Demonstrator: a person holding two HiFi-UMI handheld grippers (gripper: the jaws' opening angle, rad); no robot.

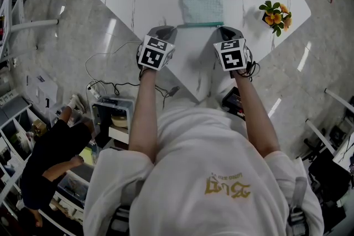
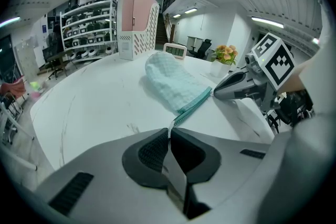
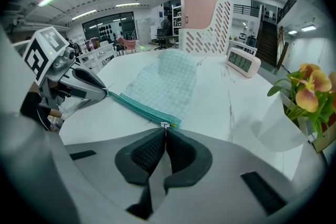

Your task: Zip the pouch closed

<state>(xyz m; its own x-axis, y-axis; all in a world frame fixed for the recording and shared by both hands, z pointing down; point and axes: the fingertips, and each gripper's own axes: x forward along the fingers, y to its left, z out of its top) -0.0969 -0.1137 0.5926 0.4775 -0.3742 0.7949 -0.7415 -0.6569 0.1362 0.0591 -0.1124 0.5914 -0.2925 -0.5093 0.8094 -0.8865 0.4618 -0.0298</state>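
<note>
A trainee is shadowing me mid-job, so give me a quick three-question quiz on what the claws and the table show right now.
1. True or false: the left claw is shut on one end of the pouch's zipper.
2. The right claw is shut on: A) the zipper pull; B) a flower stem; C) nothing.
3. Short answer: what colour is the file holder standing on the table beyond the pouch?

Key: 1 true. 2 A. 3 pink.
</note>
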